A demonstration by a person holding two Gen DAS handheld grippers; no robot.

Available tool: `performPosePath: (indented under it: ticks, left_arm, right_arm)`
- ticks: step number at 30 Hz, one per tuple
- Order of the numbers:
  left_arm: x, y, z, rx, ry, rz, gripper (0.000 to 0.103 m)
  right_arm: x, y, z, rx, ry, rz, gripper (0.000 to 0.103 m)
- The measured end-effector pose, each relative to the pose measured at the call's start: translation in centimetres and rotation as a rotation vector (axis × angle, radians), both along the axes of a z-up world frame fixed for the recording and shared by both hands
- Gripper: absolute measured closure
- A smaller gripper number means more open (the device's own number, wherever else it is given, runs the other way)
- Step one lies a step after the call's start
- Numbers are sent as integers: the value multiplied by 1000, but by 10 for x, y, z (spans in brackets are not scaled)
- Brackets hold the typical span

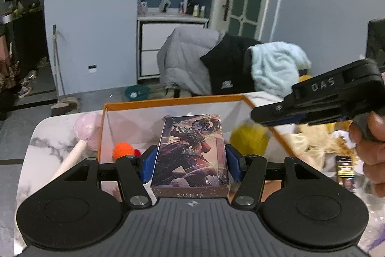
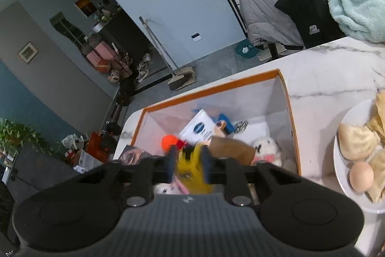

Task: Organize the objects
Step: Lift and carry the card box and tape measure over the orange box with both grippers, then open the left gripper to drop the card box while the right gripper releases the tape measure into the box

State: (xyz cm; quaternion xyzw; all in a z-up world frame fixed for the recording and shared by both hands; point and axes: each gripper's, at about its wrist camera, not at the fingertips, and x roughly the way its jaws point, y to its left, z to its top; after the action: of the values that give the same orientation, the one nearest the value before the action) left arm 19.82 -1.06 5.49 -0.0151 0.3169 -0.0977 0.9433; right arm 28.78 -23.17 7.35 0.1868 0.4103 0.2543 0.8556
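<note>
The left gripper (image 1: 191,160) is clamping an illustrated card box (image 1: 191,155) at frame centre; the right gripper (image 2: 189,164) is pinching a yellow plush toy (image 2: 192,168) over the orange-rimmed box (image 2: 216,86).

Lived-in home — washbasin vanity (image 1: 172,16), clothes-draped chair (image 1: 216,64), broom (image 2: 166,57), marble table (image 2: 324,69)

White marble table (image 2: 312,78): orange-rimmed box (image 2: 284,98) mid-frame, plate of food (image 2: 341,168) right edge, pink lollipop (image 1: 87,134) left of box.
</note>
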Motion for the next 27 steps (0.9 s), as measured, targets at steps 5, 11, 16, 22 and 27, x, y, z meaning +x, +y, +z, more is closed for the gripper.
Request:
performPosePath:
  ticks: [5, 11, 16, 22, 27]
  left_arm:
    - [19, 2, -24, 29, 62, 37, 34]
    - [31, 1, -40, 54, 101, 42, 34]
    - [39, -1, -44, 76, 112, 53, 34]
    - [42, 2, -47, 120, 101, 114, 34]
    - [40, 5, -39, 125, 68, 137, 27]
  right_arm:
    - [23, -4, -18, -18, 8, -73, 84]
    - [33, -11, -40, -21, 30, -72, 84]
    - [36, -16, -58, -31, 56, -74, 83]
    - [33, -9, -66, -48, 63, -38, 82]
    - [30, 0, -67, -64, 57, -8, 80]
